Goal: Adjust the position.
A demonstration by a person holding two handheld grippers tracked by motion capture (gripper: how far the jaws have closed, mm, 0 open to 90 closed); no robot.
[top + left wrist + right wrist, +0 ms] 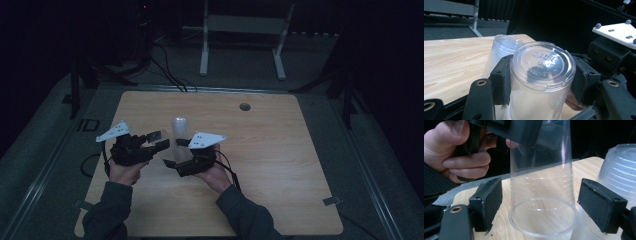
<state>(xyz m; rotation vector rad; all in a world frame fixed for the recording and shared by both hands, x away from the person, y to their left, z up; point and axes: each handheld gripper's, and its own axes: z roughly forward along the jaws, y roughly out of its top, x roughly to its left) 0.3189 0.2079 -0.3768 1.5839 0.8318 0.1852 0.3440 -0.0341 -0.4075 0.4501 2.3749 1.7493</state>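
At the left we see the left hand-held gripper [541, 82] clenched on an upturned clear plastic cup [541, 75], its pads pressed against the cup's sides just under the flat base. That cup is lifted off the desk [280, 150], between both hands. To the right, the right hand-held gripper [549, 207] stands released, its pads clear of the cup's rim on either side. A stack of clear cups [180, 131] stands upturned on the desk just beyond.
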